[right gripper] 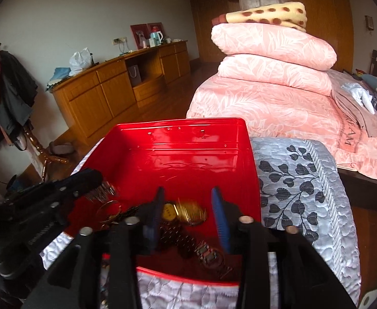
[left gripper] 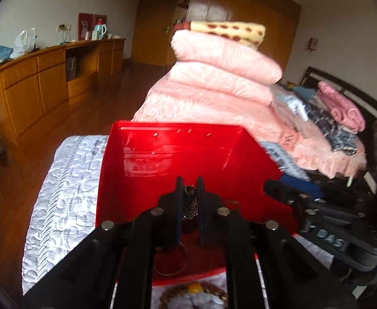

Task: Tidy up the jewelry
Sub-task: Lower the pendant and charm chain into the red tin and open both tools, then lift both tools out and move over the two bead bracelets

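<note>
A red open box [left gripper: 178, 154] [right gripper: 188, 152] sits on a silver quilted cloth. In the left wrist view my left gripper [left gripper: 190, 188] is shut on a dark glittery bracelet [left gripper: 190, 207] and holds it over the box. A thin ring bangle [left gripper: 170, 262] lies below it, and a beaded piece with a yellow stone [left gripper: 196, 289] lies on the cloth in front. In the right wrist view my right gripper [right gripper: 188, 200] is open over the box, above a gold watch [right gripper: 185, 212] and a dark-banded watch [right gripper: 209, 253] inside. The left gripper [right gripper: 85, 180] shows at the left.
The silver quilted cloth [left gripper: 64, 193] [right gripper: 299, 180] covers the surface under the box. Stacked pink quilts [left gripper: 214, 77] [right gripper: 273, 59] lie on a bed behind. A wooden cabinet [left gripper: 46, 77] runs along the left wall. A coat rack with clothes [right gripper: 5, 92] stands at the left.
</note>
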Motion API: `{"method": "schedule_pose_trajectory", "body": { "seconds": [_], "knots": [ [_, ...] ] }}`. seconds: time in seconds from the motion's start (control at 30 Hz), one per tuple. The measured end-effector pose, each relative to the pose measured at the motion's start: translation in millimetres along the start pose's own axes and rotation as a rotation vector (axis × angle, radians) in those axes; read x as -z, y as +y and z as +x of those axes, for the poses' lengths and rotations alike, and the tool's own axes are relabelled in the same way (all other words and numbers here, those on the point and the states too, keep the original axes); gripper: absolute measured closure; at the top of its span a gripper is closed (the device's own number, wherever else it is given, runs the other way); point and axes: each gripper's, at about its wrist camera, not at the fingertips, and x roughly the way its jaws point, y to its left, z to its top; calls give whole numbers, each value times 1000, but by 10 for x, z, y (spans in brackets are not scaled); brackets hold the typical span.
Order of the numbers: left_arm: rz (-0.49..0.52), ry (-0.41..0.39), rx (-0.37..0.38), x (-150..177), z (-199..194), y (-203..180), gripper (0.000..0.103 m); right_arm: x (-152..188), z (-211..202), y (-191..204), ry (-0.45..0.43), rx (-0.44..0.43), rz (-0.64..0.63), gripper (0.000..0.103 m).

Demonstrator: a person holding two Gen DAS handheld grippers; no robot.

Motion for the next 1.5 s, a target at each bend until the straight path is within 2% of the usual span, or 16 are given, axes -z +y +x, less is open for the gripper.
{"method": "schedule_pose_trajectory", "body": {
  "seconds": [0.07, 0.13, 0.27, 0.3, 0.37, 0.43, 0.47, 0.5, 0.6, 0.73, 1.03, 1.23, 1.3, 1.5],
  "knots": [
    [-3, -2, -13, 25, 35, 40, 78, 33, 31, -29, -2, 15, -2, 62],
    [-5, -15, -32, 32, 40, 72, 52, 50, 59, -64, 0, 32, 5, 57],
    [14, -49, -66, 31, -27, 76, 40, 66, 19, -84, -14, 46, 0, 50],
    [13, -52, -72, 35, -48, 79, 33, 74, 1, -91, -18, 47, 3, 45],
    [6, -55, -81, 45, -106, 96, 30, 106, -76, -86, -30, 50, 6, 38],
    [-4, -71, -87, 54, -196, 113, 14, 157, -173, -70, -43, 59, -2, 31],
    [-4, -86, -100, 75, -284, 123, 12, 187, -225, -62, -50, 63, -5, 24],
    [-1, -96, -112, 91, -351, 130, 11, 241, -309, -42, -63, 65, -11, 19],
    [3, -120, -131, 182, -597, 144, 6, 380, -481, 12, -81, 61, -26, 15],
    [-7, -119, -176, 428, -896, 250, 5, 684, -701, 82, -78, 11, -11, 11],
    [5, -81, -238, 930, -1242, 424, 5, 1240, -750, 365, 59, -56, -51, 9],
    [-8, -52, -233, 1155, -1325, 467, 5, 1388, -721, 520, 104, -77, -68, 27],
    [-4, -46, -230, 1212, -1341, 443, 5, 1420, -705, 560, 116, -78, -76, 41],
    [8, -43, -222, 1279, -1351, 382, 5, 1475, -634, 642, 146, -85, -93, 53]
  ]
}}
